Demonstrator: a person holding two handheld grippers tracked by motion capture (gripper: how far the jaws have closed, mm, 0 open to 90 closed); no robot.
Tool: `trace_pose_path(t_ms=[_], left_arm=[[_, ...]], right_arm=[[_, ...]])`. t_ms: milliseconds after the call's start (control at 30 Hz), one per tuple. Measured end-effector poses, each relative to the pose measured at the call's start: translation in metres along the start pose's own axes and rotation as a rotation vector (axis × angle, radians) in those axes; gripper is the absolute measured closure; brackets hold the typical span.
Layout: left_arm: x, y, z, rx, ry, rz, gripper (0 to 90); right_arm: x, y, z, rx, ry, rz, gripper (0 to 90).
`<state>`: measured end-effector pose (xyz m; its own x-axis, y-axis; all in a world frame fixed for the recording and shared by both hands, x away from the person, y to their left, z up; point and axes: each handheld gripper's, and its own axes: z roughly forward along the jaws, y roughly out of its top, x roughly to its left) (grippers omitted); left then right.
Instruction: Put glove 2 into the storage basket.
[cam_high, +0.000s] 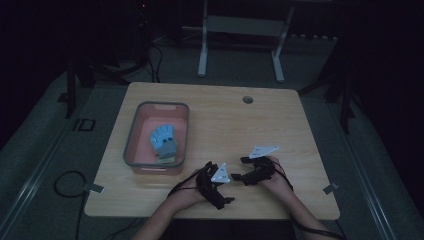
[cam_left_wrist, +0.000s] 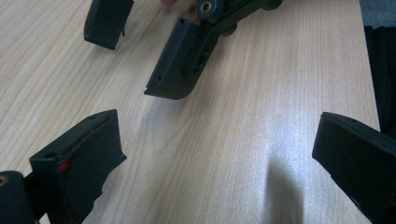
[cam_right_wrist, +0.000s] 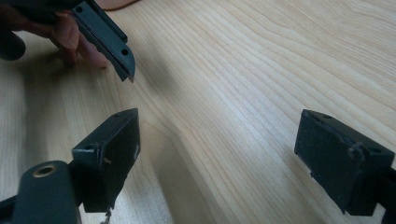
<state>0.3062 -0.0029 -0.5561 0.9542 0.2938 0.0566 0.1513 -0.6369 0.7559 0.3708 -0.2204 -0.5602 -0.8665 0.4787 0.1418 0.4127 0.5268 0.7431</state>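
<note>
Wooden table (cam_high: 210, 107) under spread jaws

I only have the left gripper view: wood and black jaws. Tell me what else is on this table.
Observer: A pink bin sits on the left part of the table.
Operator: Report its contents.
Observer: A blue glove lies inside it.
Operator: Now give me the right hand-held gripper.
Observer: The right hand-held gripper has its jaws wide open over bare wood, holding nothing.
</note>
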Motion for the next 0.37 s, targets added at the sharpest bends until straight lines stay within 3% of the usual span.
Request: trace_pose_path(t_ms=[167,367], left_arm=[[0.0005,-0.0009,-0.0022,-0.011,0.003,-0.008,1.8],[-0.0005,-0.0013,-0.002,-0.013,0.0,-0.008,1.8]], right_arm=[[0.001,-0.0015,-0.0013,-0.026,-0.01,0.0,14.4],[0.0007,-0.0017,-0.0003,-0.019,-0.023,-0.001,14.5]])
